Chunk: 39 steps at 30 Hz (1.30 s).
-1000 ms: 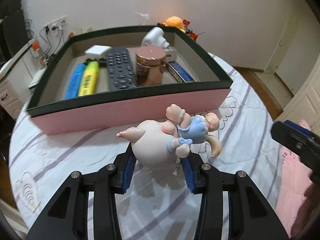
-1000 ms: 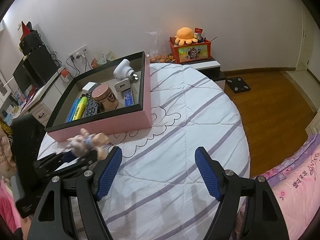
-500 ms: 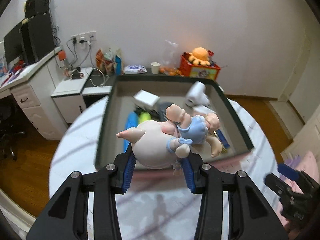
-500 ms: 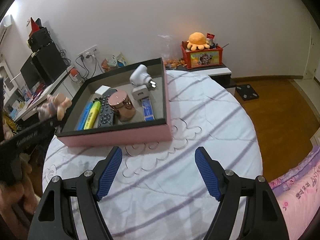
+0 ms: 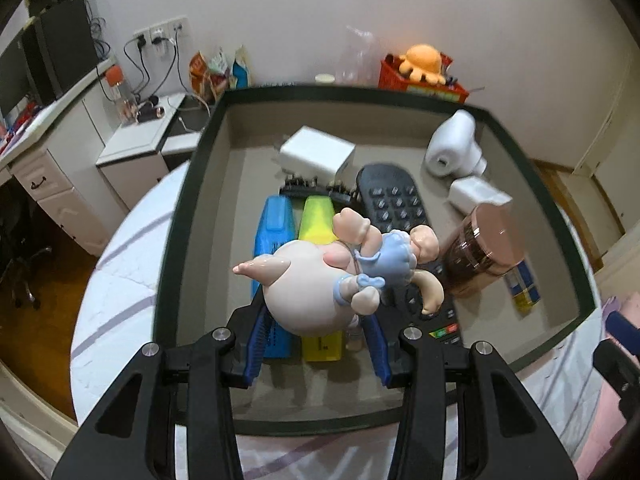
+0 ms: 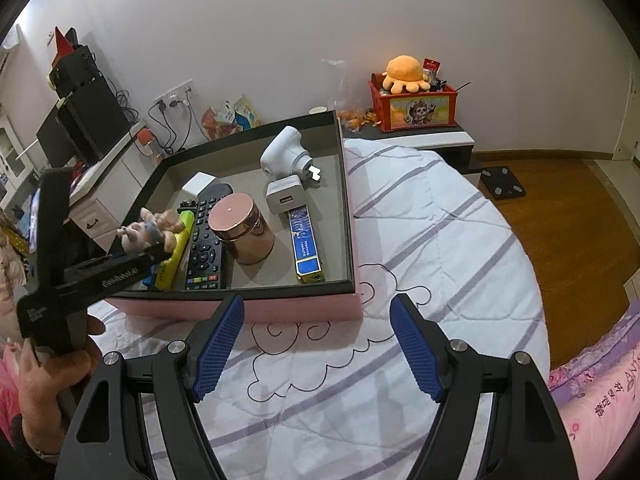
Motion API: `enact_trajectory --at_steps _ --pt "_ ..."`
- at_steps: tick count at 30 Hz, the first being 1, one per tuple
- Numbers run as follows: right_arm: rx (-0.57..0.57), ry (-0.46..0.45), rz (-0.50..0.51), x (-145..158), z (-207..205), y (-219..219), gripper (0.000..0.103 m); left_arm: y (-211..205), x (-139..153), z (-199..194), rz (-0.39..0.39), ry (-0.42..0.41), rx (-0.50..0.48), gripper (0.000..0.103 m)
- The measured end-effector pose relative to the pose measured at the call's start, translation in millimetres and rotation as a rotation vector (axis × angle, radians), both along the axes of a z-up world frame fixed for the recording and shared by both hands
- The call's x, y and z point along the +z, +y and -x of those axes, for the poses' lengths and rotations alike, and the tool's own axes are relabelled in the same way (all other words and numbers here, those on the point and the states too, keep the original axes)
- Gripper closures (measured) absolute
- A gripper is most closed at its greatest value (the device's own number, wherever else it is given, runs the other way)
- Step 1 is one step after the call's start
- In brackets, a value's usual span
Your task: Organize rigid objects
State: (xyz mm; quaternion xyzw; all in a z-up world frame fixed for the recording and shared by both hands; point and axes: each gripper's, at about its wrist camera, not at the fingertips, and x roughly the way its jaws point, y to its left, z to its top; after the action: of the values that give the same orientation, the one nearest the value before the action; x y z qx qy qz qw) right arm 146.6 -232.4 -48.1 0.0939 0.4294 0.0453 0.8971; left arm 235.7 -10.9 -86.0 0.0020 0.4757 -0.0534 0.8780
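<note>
My left gripper [image 5: 316,344] is shut on a pink pig figurine [image 5: 320,280] in a blue dress, held in the air over the pink box [image 5: 188,208]. The right wrist view shows the figurine [image 6: 148,232] hanging above the box's left side. Inside the box lie a blue highlighter [image 5: 274,232], a yellow highlighter [image 5: 318,220], a black remote [image 5: 394,200], a copper tin [image 5: 486,252], white chargers [image 5: 318,156] and a blue tube [image 6: 306,244]. My right gripper [image 6: 316,344] stands open over the quilt, in front of the box wall [image 6: 300,310], with nothing between its fingers.
The box sits on a round table covered by a white quilt with purple stripes [image 6: 440,240]. A desk with drawers [image 5: 52,160] stands to the left. A red crate with an orange plush [image 6: 412,100] is by the back wall. A pink bedspread [image 6: 600,400] lies at the right.
My left gripper has carried the figurine from the quilt in front of the box up and over the box's inside. The right gripper has drifted closer to the box front.
</note>
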Motion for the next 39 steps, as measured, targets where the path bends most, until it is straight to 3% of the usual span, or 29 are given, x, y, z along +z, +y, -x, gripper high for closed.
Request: enact_trajectory --at_steps 2,5,8,10,11,21,32,39 --pt "0.002 0.004 -0.002 -1.7 -1.4 1.2 0.026 -3.3 -2.3 1.3 -0.028 -0.005 -0.007 0.059" --pt "0.003 0.004 -0.001 -1.5 0.0 2.2 0.026 -6.3 -1.8 1.7 -0.027 0.009 -0.018 0.051" --pt "0.004 0.001 0.000 0.0 1.7 2.8 0.026 -10.9 3.8 7.3 -0.009 -0.009 -0.036 0.034" --pt "0.004 -0.004 0.001 2.7 4.2 3.7 0.026 -12.4 11.5 14.1 -0.026 -0.054 -0.022 0.007" --pt "0.004 -0.011 0.002 5.3 7.0 3.9 0.026 -11.3 18.6 19.9 -0.026 -0.089 -0.010 0.005" --pt "0.012 -0.078 0.009 33.1 37.8 12.8 0.026 2.4 56.8 63.5 -0.050 -0.172 0.045 0.004" --pt "0.058 -0.176 0.062 77.1 88.0 46.6 0.026 10.3 101.3 162.4 -0.054 -0.214 0.066 0.000" --pt "0.019 -0.243 0.104 100.1 128.7 49.7 0.023 15.4 125.6 217.5 -0.033 -0.258 0.088 0.000"
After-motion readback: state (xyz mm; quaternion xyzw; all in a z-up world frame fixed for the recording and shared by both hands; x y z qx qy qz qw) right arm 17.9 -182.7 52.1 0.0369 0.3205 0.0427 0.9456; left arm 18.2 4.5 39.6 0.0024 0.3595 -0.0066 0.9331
